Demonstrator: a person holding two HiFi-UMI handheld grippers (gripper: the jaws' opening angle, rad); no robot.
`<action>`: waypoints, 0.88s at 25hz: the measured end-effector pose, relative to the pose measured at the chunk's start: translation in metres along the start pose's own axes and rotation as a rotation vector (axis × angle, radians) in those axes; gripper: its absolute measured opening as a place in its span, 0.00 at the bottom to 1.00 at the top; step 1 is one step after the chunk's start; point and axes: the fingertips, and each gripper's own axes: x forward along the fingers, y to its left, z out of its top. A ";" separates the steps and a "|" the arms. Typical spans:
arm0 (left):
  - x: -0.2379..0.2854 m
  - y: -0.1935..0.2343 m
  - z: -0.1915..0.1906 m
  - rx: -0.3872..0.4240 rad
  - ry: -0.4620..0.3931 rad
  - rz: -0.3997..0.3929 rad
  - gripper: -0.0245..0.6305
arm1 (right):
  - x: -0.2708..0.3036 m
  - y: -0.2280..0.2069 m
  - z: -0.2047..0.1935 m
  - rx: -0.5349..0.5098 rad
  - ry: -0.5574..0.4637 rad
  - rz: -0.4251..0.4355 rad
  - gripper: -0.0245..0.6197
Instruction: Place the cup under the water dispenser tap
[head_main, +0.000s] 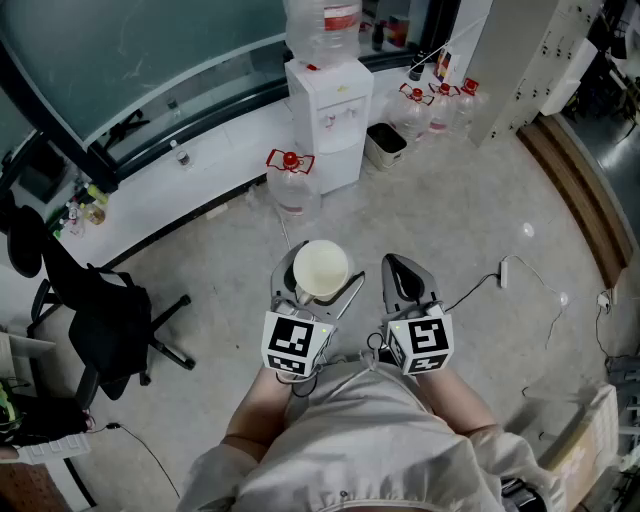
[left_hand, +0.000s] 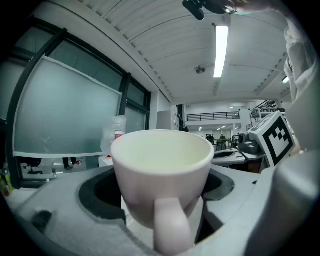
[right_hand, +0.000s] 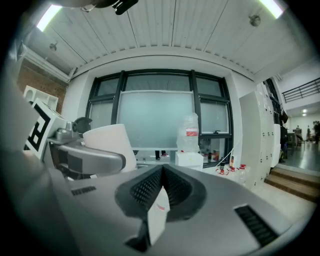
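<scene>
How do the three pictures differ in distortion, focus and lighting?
Head view: even light, sharp, small glare spots on the floor. Left gripper view: strong fisheye, dark corners, the near cup soft, ceiling lamp overexposed. Right gripper view: window frame bowed, dark corners.

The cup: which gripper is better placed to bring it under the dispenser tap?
Left. The left gripper grips the upright cup in its jaws, with the water dispenser ahead. The right gripper has its jaws together and holds nothing.
</scene>
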 end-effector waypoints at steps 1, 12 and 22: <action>0.000 -0.001 0.000 0.002 -0.002 -0.002 0.71 | -0.001 0.000 -0.001 0.000 0.004 0.002 0.08; -0.002 0.001 -0.007 0.001 0.017 -0.003 0.71 | 0.005 0.008 -0.017 0.028 0.036 0.017 0.08; 0.008 0.011 -0.017 -0.052 0.032 0.017 0.71 | 0.015 0.000 -0.034 0.053 0.087 0.029 0.08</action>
